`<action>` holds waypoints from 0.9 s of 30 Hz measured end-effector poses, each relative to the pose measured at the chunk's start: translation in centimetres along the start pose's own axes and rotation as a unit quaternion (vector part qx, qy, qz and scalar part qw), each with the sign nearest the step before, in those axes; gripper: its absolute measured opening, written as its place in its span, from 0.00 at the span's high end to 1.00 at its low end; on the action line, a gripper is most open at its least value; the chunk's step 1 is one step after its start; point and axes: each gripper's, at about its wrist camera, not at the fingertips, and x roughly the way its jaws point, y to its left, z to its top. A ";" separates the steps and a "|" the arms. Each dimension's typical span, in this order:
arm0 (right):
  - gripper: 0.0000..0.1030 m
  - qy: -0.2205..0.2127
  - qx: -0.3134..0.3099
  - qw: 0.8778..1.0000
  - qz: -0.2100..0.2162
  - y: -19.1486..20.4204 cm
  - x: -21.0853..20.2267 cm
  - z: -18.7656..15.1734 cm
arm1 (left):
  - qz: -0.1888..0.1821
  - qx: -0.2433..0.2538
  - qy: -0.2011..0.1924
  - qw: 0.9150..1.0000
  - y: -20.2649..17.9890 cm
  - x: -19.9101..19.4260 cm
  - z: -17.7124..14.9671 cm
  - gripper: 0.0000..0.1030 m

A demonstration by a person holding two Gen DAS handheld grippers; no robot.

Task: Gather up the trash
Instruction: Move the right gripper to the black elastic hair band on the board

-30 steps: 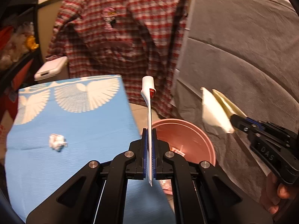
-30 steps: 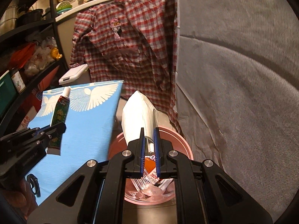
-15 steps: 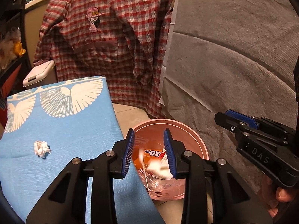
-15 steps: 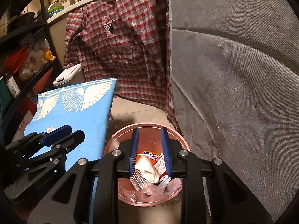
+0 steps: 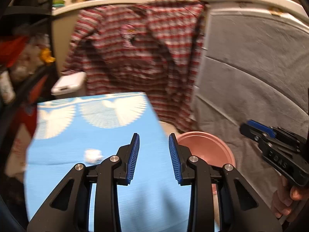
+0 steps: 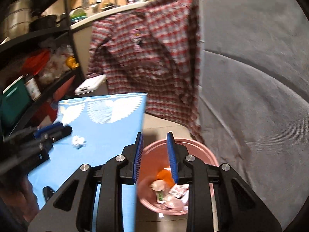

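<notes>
A pink plastic bin (image 6: 195,150) stands on the floor beside the blue cloth-covered table (image 5: 108,133); inside it lie wrappers, a tube and crumpled pieces (image 6: 168,191). One crumpled white tissue (image 5: 92,155) (image 6: 78,140) lies on the blue cloth. My left gripper (image 5: 153,141) is open and empty above the table's right edge, right of the tissue. My right gripper (image 6: 154,141) is open and empty over the bin's left rim (image 5: 204,147). In the left wrist view the right gripper (image 5: 274,147) shows at the far right, held by a hand (image 5: 285,199).
A red plaid shirt (image 5: 139,54) hangs behind the table. A grey cloth-covered surface (image 5: 251,73) fills the right. Dark shelves (image 6: 34,58) with jars, pots and bags stand on the left. A white lidded box (image 5: 67,83) sits behind the table.
Both grippers opened and dropped their loads, a tube and a white wrapper, into the bin. Both then lifted and swung left, toward the table.
</notes>
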 end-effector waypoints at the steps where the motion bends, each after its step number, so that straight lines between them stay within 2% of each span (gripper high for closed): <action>1: 0.74 -0.003 -0.006 1.000 0.007 0.9 -0.2 -0.1 | 0.007 -0.005 -0.002 1.000 1.0 -0.8 0.0 0.70; 6: 0.74 -0.025 -0.032 0.998 0.042 5.7 -1.7 -0.5 | 0.052 -0.036 -0.006 0.998 6.1 -4.4 -0.6 0.70; 10: 0.76 -0.021 -0.042 0.996 0.078 9.7 -2.1 -1.7 | 0.070 -0.054 -0.011 0.996 8.9 -6.7 -1.0 0.70; 18: 0.78 0.020 -0.088 0.985 0.150 17.6 -1.7 -5.8 | 0.099 -0.085 -0.017 0.991 13.9 -10.0 -1.8 0.70; 24: 0.77 0.058 -0.122 0.973 0.186 21.7 -0.6 -9.1 | 0.116 -0.101 -0.014 0.988 16.9 -11.6 -2.5 0.70; 27: 0.73 0.089 -0.133 0.966 0.202 23.3 0.5 -10.6 | 0.121 -0.112 -0.013 0.986 18.2 -12.4 -2.8 0.70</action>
